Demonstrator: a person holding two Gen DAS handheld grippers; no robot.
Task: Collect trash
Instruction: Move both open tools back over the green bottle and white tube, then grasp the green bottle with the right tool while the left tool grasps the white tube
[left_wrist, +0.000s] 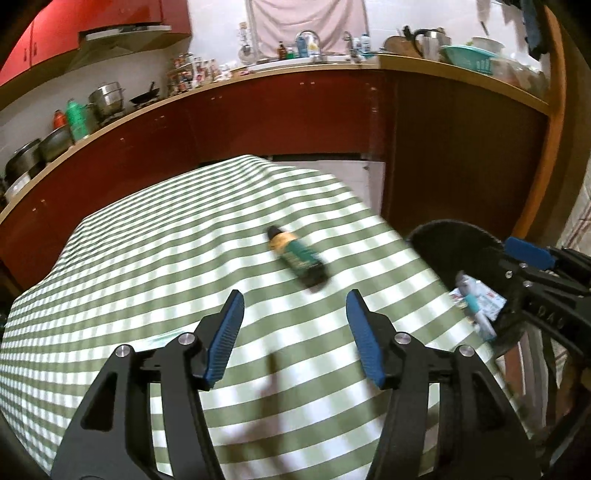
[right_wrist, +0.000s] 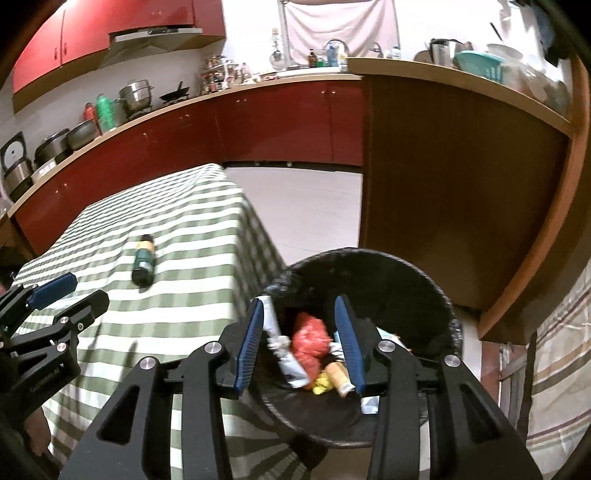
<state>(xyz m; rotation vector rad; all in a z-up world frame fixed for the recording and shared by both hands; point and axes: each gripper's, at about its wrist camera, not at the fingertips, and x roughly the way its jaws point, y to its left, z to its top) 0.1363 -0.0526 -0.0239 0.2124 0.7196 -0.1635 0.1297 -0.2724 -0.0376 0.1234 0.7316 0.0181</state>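
From the left wrist view, a table draped in a soft green-and-white checked cloth (left_wrist: 155, 236) fills the middle, its fabric falling in loose folds over the edges. On it lies a small bottle (left_wrist: 297, 256), a round cylinder on its side with a dark cap, a yellow band and a green label, slightly blurred. The left gripper (left_wrist: 295, 338) hangs above the cloth nearer the camera than the bottle, its black arms ending in ribbed blue pads; the jaws stand well apart with only cloth showing between them, touching nothing. At the right edge sits a round black bin (left_wrist: 443, 236), lined with dark plastic, with a white tube and paper scraps inside. The right gripper (left_wrist: 524, 273) reaches in over the bin from the right.

From the right wrist view, the bin (right_wrist: 406, 280) lies just beside the table's corner, its rim crinkled and glossy. Inside rest a crumpled red wrapper (right_wrist: 310, 343), a flattened white tube (right_wrist: 284, 354), a yellow scrap and a tan cylinder. The right gripper (right_wrist: 301, 345) is poised over the bin's mouth, jaws parted and gripping nothing; the white tube appears just beside the left pad, and I cannot tell whether they touch. The bottle (right_wrist: 144, 260) lies alone on the checked cloth (right_wrist: 199, 236), well apart from the bin. The left gripper (right_wrist: 70, 295) shows at the left edge above the cloth, jaws apart.
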